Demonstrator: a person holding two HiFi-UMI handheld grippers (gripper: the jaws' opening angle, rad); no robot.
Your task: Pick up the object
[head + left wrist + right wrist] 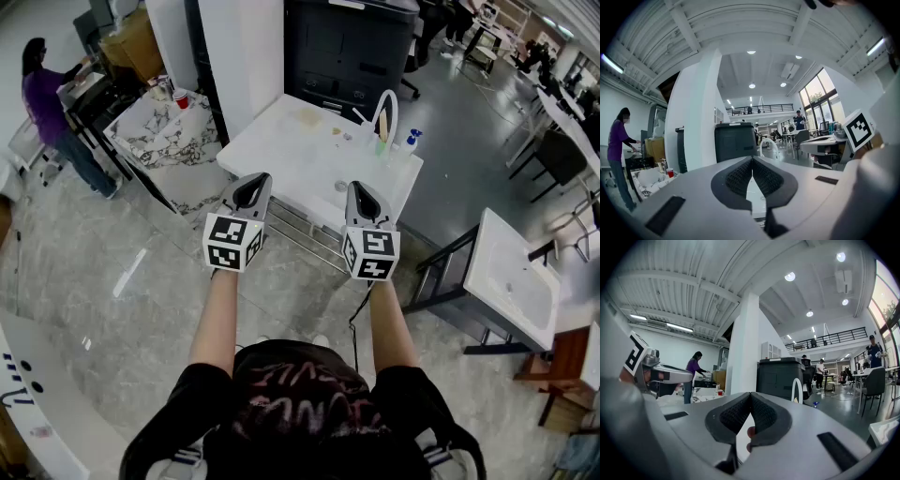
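A white arched loop (385,112) stands upright at the far right corner of a white desk (291,155), its long axis vertical and its rounded top pointing up. Just beside it are a small green item (382,146) and a blue-capped bottle (411,141), both upright. Which of these is the object to lift cannot be told. A small grey round piece (341,186) lies nearer the desk's front edge, just ahead of the right claw.

Both claws hover side by side above the front edge of the desk, well apart from the loop and pointing toward it. The left claw (254,178) is clenched, its ribbed pads (764,178) meeting at the tips with nothing between them. The right claw (358,187) is also clenched and grasps nothing. In its own view something pinkish, too blurred to identify, shows through the gap below the pads.

Behind the desk stand a dark cabinet (352,47) and a white pillar (239,56). To the left, a marble-patterned table (159,136) carries a red cup (180,98), and a person in a purple top (42,94) stands beyond it.
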